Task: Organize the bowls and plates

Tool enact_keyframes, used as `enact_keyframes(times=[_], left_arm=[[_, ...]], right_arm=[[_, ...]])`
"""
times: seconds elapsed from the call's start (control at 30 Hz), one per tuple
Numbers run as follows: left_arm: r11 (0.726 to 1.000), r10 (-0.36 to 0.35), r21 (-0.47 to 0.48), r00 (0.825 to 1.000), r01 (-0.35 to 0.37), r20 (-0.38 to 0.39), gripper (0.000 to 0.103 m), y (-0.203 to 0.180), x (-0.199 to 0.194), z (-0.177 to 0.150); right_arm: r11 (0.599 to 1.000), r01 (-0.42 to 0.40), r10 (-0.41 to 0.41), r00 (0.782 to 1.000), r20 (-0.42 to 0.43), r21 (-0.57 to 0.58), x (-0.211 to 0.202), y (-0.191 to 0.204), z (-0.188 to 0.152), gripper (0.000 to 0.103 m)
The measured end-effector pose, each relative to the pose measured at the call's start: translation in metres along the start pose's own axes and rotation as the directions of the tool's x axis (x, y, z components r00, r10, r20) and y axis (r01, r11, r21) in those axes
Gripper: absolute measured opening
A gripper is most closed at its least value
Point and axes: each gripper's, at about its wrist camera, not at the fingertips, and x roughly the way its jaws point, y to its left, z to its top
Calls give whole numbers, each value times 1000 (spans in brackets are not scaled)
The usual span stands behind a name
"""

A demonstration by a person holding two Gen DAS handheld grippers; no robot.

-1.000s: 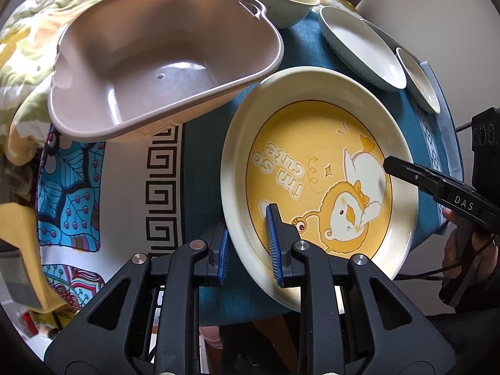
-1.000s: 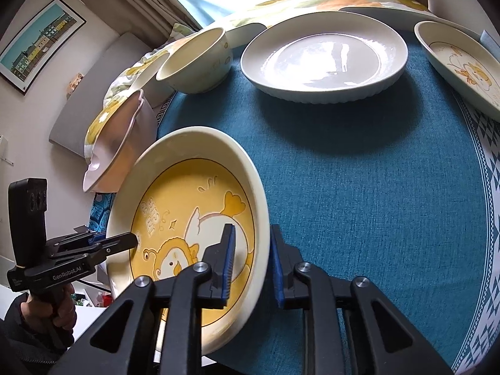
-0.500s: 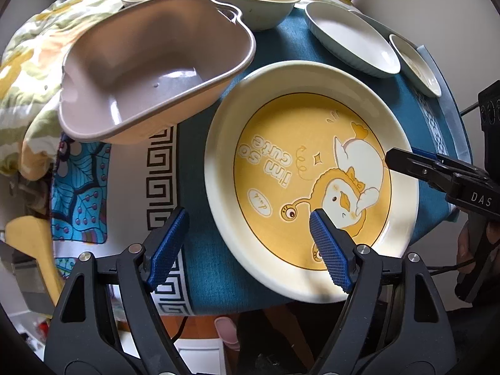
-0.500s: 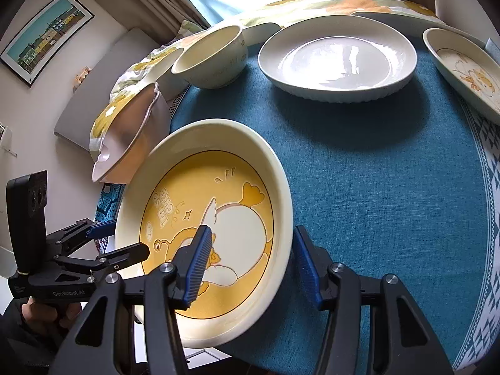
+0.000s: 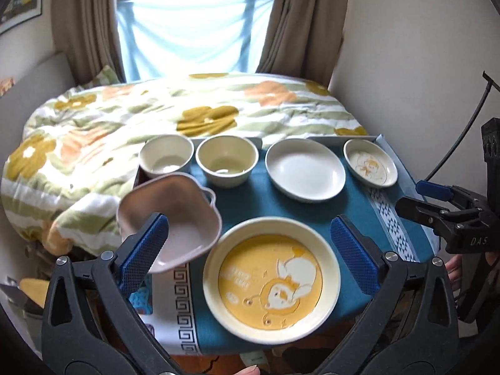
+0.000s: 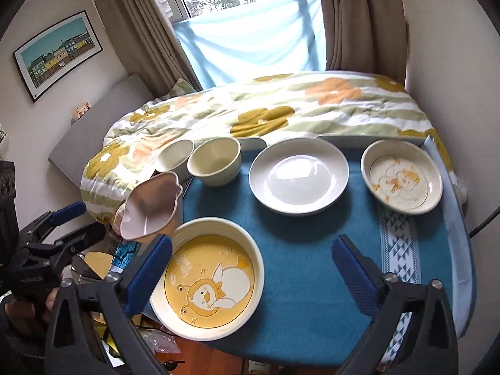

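A cream plate with a yellow cartoon centre (image 5: 270, 284) (image 6: 207, 284) lies on the teal cloth at the table's near edge. My left gripper (image 5: 249, 228) hovers above it, jaws opening wide, nothing between them. My right gripper (image 6: 252, 240) hangs over the plate's right side, also opening and holding nothing. A pink handled bowl (image 5: 175, 218) (image 6: 150, 209) sits tilted at the table's left edge. Behind stand two cream bowls (image 5: 165, 159) (image 5: 226, 162), a white plate (image 5: 304, 170) and a small duck-print plate (image 5: 370, 162).
The small table (image 5: 353, 206) stands against a bed with a flowered quilt (image 5: 187, 112). A wall runs close on the right, a curtained window behind. The yellow plate overhangs the near table edge slightly. A hand shows at each gripper's handle.
Both grippers let go of the yellow plate's rim, opened wide and rose well above the table. The plate now lies flat on the cloth.
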Motion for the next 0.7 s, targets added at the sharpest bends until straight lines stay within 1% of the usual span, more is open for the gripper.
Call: enact_keyframes(times=[0.07,0.13,0.2,0.23,0.3,0.33,0.43,0.5,0.57,0.63,0.7], left_arm=[[1000,-8,12,1000,8,-4,103,-8,10,21],[1000,-20,7,1000,20,-8,103,-17,18,35],[1000,-21,-5,999,21,-29,103,-24,28,46],[1000,-18,-13,999,17,-40,103,-28,34,50],[999,3,-34,999,-4,-49,103,-32,46,56],[999,10,-48,998,-13,-55,103,-34,53,59],[993,17,-116,995,-29,-101,103,-37,79,64],[984,16,-176,991,-40,-136,103,-40,100,64],[973,13,-224,984,-54,-178,103,-41,126,60],[964,10,-257,977,-66,-215,103,-43,152,56],[955,2,-286,969,-74,-246,103,-45,179,49]], right_arm=[[999,34,-34,999,5,-32,-6,-6,12,102],[999,29,-29,1000,7,-28,-6,-19,25,102],[999,31,-31,999,-7,-16,-6,-36,37,102],[999,40,-40,999,-24,-12,-2,-45,44,102],[998,69,-69,997,-25,-14,3,-64,56,102],[997,66,-67,997,-29,-28,8,-73,62,102],[997,37,-42,997,-66,-68,28,-97,82,102],[996,-4,-6,993,-115,-87,49,-113,94,102],[992,-29,7,984,-175,-125,76,-129,103,102],[984,-79,39,972,-233,-162,103,-142,107,102],[971,-144,84,953,-290,-190,132,-152,109,102]])
